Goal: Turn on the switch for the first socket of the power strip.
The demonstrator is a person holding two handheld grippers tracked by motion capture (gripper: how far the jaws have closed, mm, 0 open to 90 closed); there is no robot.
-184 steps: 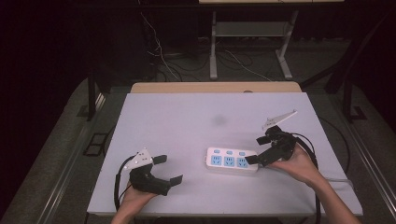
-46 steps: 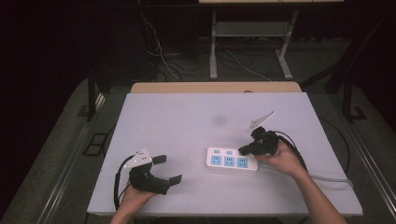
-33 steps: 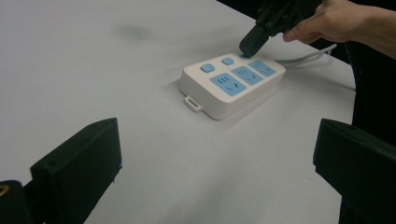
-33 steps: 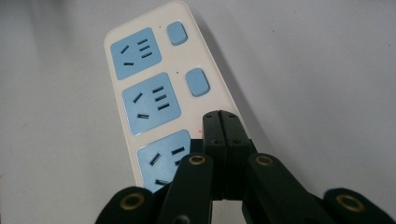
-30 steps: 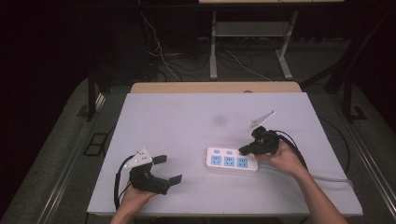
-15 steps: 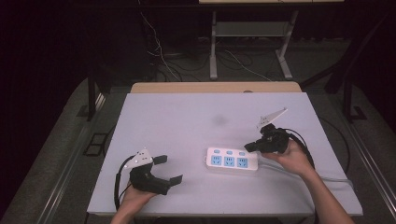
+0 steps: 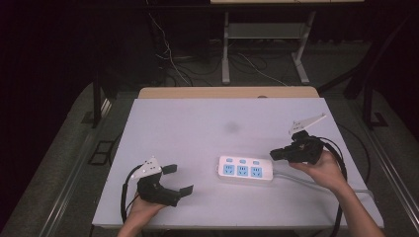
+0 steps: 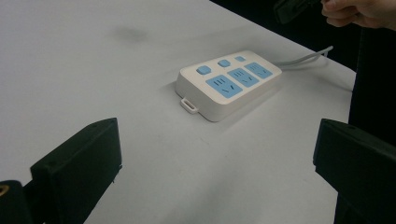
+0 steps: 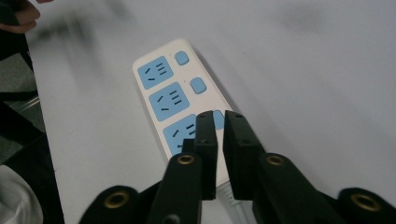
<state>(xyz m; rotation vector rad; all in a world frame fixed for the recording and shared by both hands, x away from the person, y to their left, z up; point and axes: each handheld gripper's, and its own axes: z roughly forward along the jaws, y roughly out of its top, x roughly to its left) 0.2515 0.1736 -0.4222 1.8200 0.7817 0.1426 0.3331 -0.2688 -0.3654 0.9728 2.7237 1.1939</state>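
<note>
On the white table (image 7: 197, 128), high view: one white power strip (image 7: 246, 171) with three blue sockets and three blue buttons, lying flat in the near right-of-centre part of the top, its grey cord (image 7: 316, 181) running off toward the right edge. Left gripper (image 7: 179, 181), held by the left hand (image 7: 143, 210) at the near left, well apart from the strip; its jaws stand wide apart with nothing between them, and a white plate sits on its top. Right gripper (image 7: 275, 154), held by the right hand (image 7: 323, 170), hangs just beside the strip's right end; its jaws look drawn together and empty. A faint grey smudge (image 7: 231, 127) marks the table beyond the strip.

Left gripper view: two black jaws at the bottom corners, far apart, bare table between them. Strip (image 8: 229, 84) lies ahead, a small loop tab on its near end, cord (image 8: 303, 58) leading off behind it. Right hand (image 8: 359, 11) shows at the top right corner.

Right gripper view: the two jaws of the right gripper (image 9: 219, 133) stand nearly together, a narrow slit between them, holding nothing. They are above the strip's (image 9: 168, 88) nearest socket and button. Whether they touch it cannot be told. The upper left of this view is blurred.
</note>
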